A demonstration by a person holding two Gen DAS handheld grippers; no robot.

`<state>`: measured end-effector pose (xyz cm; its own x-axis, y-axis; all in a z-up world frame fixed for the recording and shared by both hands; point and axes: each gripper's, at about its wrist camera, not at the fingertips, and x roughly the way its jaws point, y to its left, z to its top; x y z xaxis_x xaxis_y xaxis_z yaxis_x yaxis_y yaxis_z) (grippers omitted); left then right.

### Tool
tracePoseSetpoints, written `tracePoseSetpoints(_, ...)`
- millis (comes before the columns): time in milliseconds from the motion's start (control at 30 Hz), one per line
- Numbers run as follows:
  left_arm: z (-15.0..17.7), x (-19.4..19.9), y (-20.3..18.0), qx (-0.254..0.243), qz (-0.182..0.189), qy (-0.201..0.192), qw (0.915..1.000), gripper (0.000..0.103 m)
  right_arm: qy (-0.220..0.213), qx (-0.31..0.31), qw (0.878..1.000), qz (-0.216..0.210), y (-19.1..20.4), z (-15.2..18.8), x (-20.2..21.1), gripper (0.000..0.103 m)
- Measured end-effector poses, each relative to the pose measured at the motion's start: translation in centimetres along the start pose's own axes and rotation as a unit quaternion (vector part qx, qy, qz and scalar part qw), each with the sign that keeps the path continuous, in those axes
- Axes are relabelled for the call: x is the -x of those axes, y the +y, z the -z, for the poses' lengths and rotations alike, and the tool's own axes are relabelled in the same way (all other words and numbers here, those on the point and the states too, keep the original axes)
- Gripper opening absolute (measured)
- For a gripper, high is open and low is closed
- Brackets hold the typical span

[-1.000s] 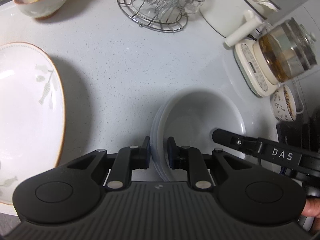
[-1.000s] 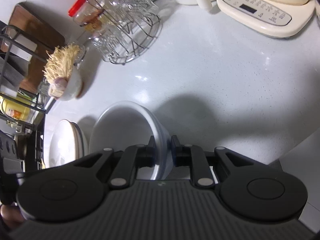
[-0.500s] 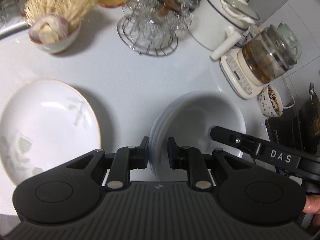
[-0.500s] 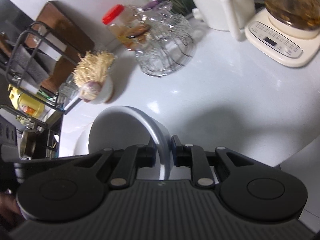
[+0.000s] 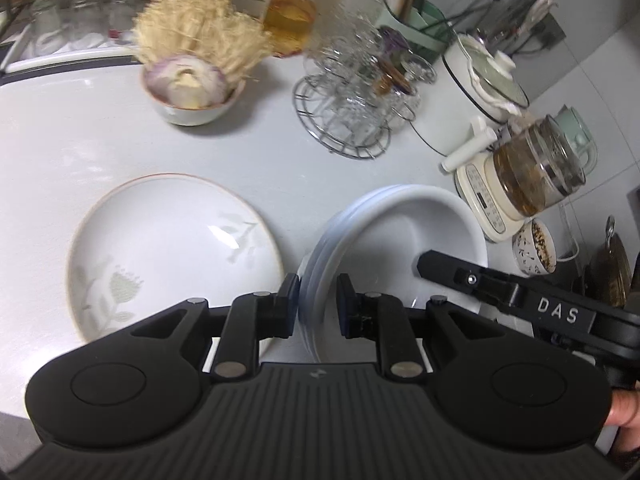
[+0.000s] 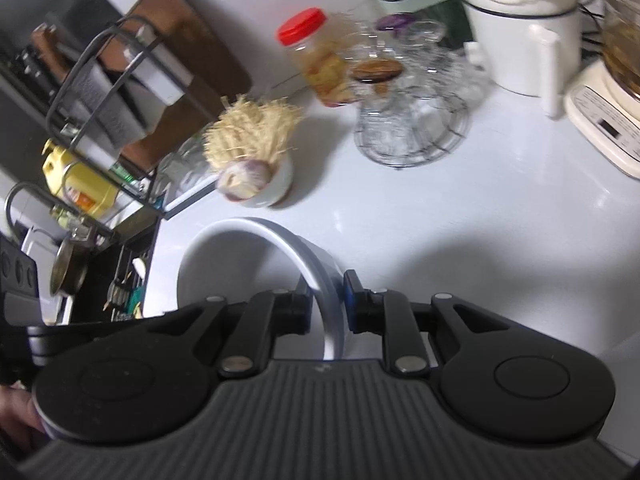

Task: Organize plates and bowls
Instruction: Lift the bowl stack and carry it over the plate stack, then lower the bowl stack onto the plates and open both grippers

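A stack of white bowls (image 5: 400,236) is held in the air above the white counter by both grippers. My left gripper (image 5: 318,304) is shut on the stack's near-left rim. The right gripper's finger (image 5: 460,276) reaches in over the stack's right rim. In the right wrist view my right gripper (image 6: 326,306) is shut on the rim of the same bowl stack (image 6: 240,264). A white plate with a leaf pattern and a brown rim (image 5: 168,248) lies on the counter left of the stack.
At the back stand a small bowl with garlic and dried fibres (image 5: 192,92), a wire rack of glasses (image 5: 352,112), a red-lidded jar (image 5: 296,8), a white pot (image 5: 476,92) and a glass kettle on its base (image 5: 532,172). A patterned cup (image 5: 534,246) is at the right. A dish rack (image 6: 100,92) stands at the left.
Both grippers have lifted the bowl stack higher and tilted up. More of the counter's back and the whole patterned plate have come into view.
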<state>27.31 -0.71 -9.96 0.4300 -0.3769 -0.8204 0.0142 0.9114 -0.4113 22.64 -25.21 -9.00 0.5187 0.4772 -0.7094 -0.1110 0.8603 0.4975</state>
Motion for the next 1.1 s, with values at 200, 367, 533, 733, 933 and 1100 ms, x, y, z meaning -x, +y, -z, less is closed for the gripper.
tracePoseSetpoints(200, 0.4, 1.6, 3.6, 0.038, -0.007, -0.016, 0.9991, 0.023, 0.012, 0.030, 0.999, -0.014, 3.2, 0.1, -2.2, 0.020)
tracePoseSetpoints(367, 1.0, 2.4, 6.9, 0.067, -0.011, -0.033, 0.9972, 0.023, 0.033, 0.044, 0.998, -0.020, 5.3, 0.4, -4.5, 0.020)
tracePoseSetpoints(533, 1.3, 1.7, 9.8, 0.084, -0.015, -0.030, 0.9959, 0.024, 0.049, 0.046, 0.998, -0.012, 6.9, 1.1, -7.0, 0.020)
tracePoseSetpoints(733, 0.8, 0.4, 12.1, 0.090, -0.011, -0.017, 0.9957, 0.024, 0.068, 0.043, 0.997, -0.002, 7.6, 1.1, -9.3, 0.020)
tracePoseSetpoints(933, -0.1, -1.3, 12.9, 0.087, -0.017, -0.007, 0.9960, 0.024, 0.085, 0.032, 0.996, 0.016, 7.2, 1.3, -11.3, 0.020)
tracePoseSetpoints(1100, -0.6, -2.5, 13.7, 0.091, -0.015, 0.007, 0.9957, 0.024, 0.094, 0.021, 0.995, 0.025, 6.9, 1.6, -12.4, 0.020)
